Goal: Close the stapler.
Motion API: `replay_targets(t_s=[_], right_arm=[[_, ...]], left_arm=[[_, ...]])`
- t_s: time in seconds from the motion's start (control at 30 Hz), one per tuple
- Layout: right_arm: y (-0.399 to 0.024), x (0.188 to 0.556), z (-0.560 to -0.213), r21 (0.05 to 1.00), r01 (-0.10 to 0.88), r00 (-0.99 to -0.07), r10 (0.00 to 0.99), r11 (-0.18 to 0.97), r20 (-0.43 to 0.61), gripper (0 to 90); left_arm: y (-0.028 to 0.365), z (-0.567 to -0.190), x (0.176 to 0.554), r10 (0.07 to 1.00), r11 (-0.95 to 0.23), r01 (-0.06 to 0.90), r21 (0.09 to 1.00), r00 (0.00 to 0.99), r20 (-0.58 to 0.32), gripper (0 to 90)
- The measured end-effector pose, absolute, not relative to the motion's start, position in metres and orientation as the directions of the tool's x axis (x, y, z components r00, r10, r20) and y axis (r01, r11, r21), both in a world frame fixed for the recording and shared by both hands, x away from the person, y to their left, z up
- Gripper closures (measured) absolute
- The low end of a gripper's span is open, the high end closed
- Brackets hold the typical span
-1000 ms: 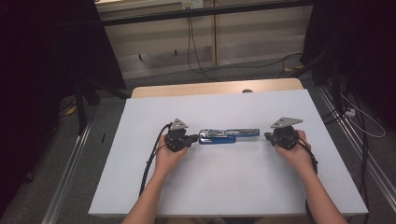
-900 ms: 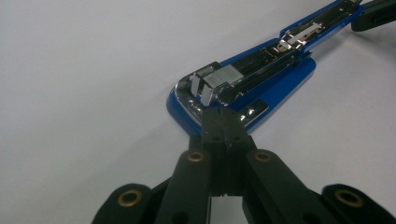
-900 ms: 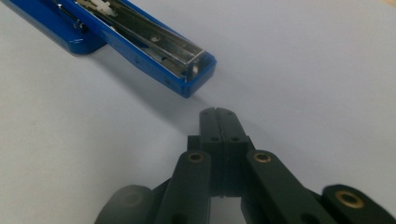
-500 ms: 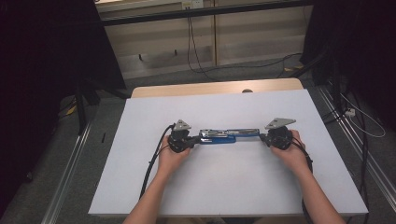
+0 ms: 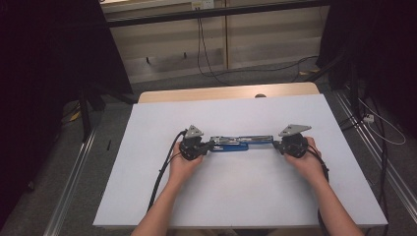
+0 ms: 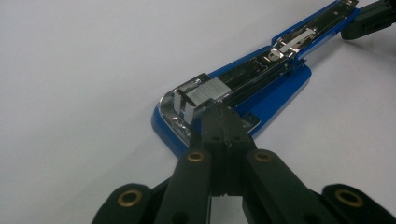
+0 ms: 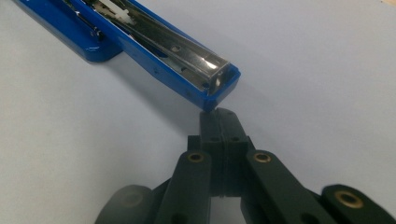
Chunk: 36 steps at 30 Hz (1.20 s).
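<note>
A blue stapler [image 5: 241, 142] lies swung open flat in the middle of the white table [image 5: 246, 196], its metal staple channel facing up. My left gripper [image 5: 209, 146] is shut, and its tips [image 6: 224, 122] rest against the stapler's [image 6: 271, 84] left end, beside the chrome staple block. At the opposite end, my right gripper [image 5: 276, 144] is shut too, with its tips [image 7: 219, 116] touching the blue corner of the stapler's [image 7: 154, 46] arm. Nothing is held between either pair of jaws. The right gripper's black tip [image 6: 373, 18] also appears far off in the left gripper view.
The table's wooden back edge [image 5: 226, 92] lies beyond the white sheet. Metal rails [image 5: 74, 187] run along both sides on the floor, cables [image 5: 206, 54] trail behind, and a cable from the left gripper [image 5: 162, 172] runs toward the front edge.
My right gripper has edged slightly left, closing the gap to the stapler's right end. The left gripper and the stapler have hardly shifted.
</note>
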State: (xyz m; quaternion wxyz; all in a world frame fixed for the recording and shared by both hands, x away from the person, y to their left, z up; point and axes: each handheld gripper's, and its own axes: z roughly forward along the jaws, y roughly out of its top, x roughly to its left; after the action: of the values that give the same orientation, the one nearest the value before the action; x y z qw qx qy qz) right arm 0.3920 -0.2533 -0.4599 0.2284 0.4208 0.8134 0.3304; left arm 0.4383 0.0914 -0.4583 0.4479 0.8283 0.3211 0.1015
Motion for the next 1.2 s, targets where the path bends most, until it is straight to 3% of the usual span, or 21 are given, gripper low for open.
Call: replay_targets(t_s=[0.7,1.2], right_arm=[[-0.241,0.389,-0.452,0.789,0.492,-0.563,0.826,0.367,-0.034,90.0],[-0.239,0.385,-0.455,0.794,0.490,-0.585,0.811,0.360,-0.006,90.0]], left_arm=[[0.091,-0.458,0.437,0.620,-0.412,0.419,0.809,0.780,-0.088,90.0],[0.096,-0.458,0.439,0.601,-0.372,0.463,0.804,0.781,-0.172,90.0]])
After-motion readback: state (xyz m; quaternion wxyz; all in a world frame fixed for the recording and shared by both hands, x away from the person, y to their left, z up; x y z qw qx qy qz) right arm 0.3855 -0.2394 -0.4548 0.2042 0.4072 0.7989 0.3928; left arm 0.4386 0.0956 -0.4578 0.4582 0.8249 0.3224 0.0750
